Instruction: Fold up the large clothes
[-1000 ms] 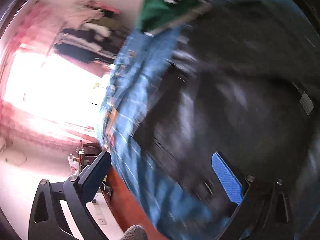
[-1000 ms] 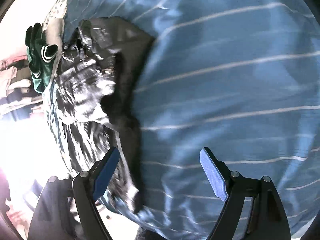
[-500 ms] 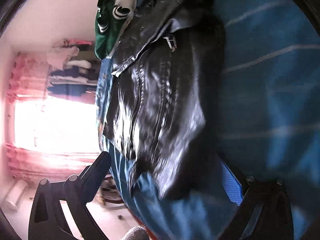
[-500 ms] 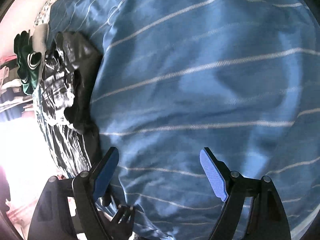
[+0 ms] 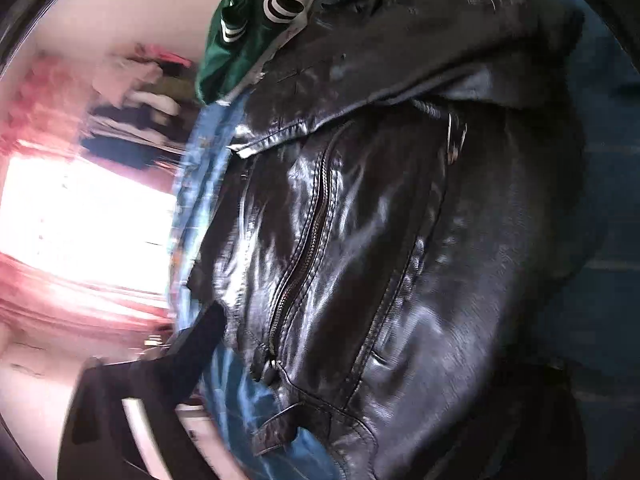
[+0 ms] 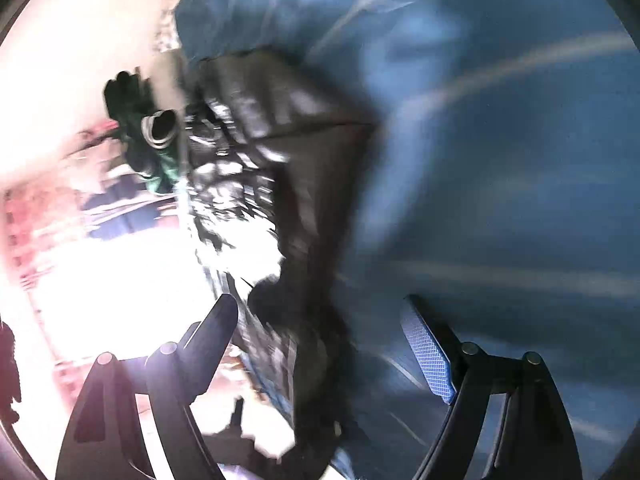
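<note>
A black leather jacket (image 5: 360,240) lies front up on a blue striped bedsheet (image 5: 608,208), zipper down its middle. It fills the left wrist view. My left gripper (image 5: 344,364) hovers close over the jacket's lower part; its left finger (image 5: 200,344) shows, the right finger is lost in the dark leather. In the right wrist view the jacket (image 6: 272,184) is blurred at centre left. My right gripper (image 6: 324,336) is open and empty above the jacket's edge and the sheet (image 6: 500,160).
A green garment with white-striped cuffs (image 5: 248,40) lies at the jacket's far end, also in the right wrist view (image 6: 152,148). The bed edge runs along the left, with a bright window (image 5: 80,220) and a stack of clothes (image 5: 136,112) beyond.
Both views swung sharply. The left gripper has moved closer over the jacket. The right gripper has swung back toward the jacket from the bare sheet. Both stay open.
</note>
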Tool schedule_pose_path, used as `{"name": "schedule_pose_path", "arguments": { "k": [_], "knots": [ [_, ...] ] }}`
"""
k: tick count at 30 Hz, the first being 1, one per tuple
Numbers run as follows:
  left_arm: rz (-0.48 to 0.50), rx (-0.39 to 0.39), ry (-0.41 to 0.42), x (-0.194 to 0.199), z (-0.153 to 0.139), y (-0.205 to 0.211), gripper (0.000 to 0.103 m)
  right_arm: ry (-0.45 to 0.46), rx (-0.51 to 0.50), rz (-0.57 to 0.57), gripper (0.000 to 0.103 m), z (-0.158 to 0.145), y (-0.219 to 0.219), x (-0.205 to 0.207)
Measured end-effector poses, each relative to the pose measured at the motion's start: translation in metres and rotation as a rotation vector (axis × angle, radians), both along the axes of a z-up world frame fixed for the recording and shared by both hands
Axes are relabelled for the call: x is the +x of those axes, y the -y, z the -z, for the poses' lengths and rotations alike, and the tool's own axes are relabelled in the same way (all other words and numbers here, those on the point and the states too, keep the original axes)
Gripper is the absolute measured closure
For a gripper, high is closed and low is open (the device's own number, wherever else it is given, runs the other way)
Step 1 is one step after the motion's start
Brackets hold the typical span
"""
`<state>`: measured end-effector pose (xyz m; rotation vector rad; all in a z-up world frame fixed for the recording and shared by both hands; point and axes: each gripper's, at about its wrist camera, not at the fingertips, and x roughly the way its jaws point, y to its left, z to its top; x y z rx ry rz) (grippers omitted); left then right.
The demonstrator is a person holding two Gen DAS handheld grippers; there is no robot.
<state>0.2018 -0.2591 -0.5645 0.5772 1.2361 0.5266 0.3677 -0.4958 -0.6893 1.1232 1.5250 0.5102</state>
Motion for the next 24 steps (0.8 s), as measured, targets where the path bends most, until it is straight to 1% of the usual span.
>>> {"name": "schedule_pose_path", "arguments": {
  "k": [1,2,3,5,6,8,9,10,11,13,16,17,18,19,20,22,23,24],
  "knots": [
    [0.003,-0.062,0.000,-0.001,-0.006,-0.003,0.052,-0.009,0.018,0.010,0.018,0.006,-0.011,0.008],
    [0.006,-0.138,-0.005,-0.002,-0.013,-0.007,0.075,-0.023,0.038,0.028,0.018,0.013,-0.020,0.015],
    [0.009,-0.176,-0.005,-0.003,-0.017,-0.008,0.084,-0.040,0.046,0.050,0.017,0.018,-0.028,0.020],
    [0.029,-0.223,0.013,-0.003,-0.028,-0.010,0.092,-0.061,0.057,0.102,0.017,0.022,-0.039,0.030],
    [0.034,-0.234,0.020,-0.002,-0.032,-0.011,0.093,-0.054,0.066,0.121,0.027,0.020,-0.043,0.033],
    [0.032,-0.261,0.032,0.001,-0.040,-0.018,0.095,-0.046,0.035,0.140,0.056,0.010,-0.055,0.038],
    [0.028,-0.275,0.038,0.002,-0.045,-0.023,0.095,-0.043,0.000,0.138,0.080,0.002,-0.061,0.039],
    [0.026,-0.293,0.041,0.004,-0.051,-0.030,0.095,-0.037,0.002,0.143,0.081,-0.003,-0.064,0.039],
    [0.027,-0.310,0.044,0.005,-0.055,-0.036,0.095,-0.028,-0.005,0.163,0.082,-0.018,-0.068,0.039],
    [0.034,-0.355,0.047,0.007,-0.068,-0.050,0.095,-0.004,-0.034,0.162,0.083,-0.042,-0.075,0.042],
    [0.038,-0.431,0.047,0.009,-0.087,-0.079,0.095,0.059,-0.117,0.127,0.083,-0.095,-0.107,0.052],
    [0.032,-0.460,0.050,0.011,-0.096,-0.093,0.094,0.066,-0.130,0.122,0.083,-0.104,-0.114,0.054],
    [0.026,-0.479,0.052,0.013,-0.101,-0.104,0.093,0.080,-0.154,0.112,0.083,-0.123,-0.133,0.061],
    [0.015,-0.507,0.055,0.016,-0.108,-0.118,0.092,0.092,-0.175,0.098,0.083,-0.135,-0.148,0.065],
    [0.000,-0.534,0.056,0.020,-0.115,-0.135,0.088,0.105,-0.201,0.079,0.083,-0.148,-0.166,0.073],
    [-0.034,-0.584,0.074,0.027,-0.121,-0.166,0.088,0.118,-0.257,0.037,0.083,-0.168,-0.206,0.090],
    [-0.049,-0.608,0.086,0.030,-0.123,-0.181,0.088,0.122,-0.281,0.020,0.083,-0.173,-0.221,0.097],
    [-0.066,-0.639,0.090,0.036,-0.122,-0.203,0.087,0.131,-0.326,-0.015,0.083,-0.180,-0.246,0.110]
  ]
}}
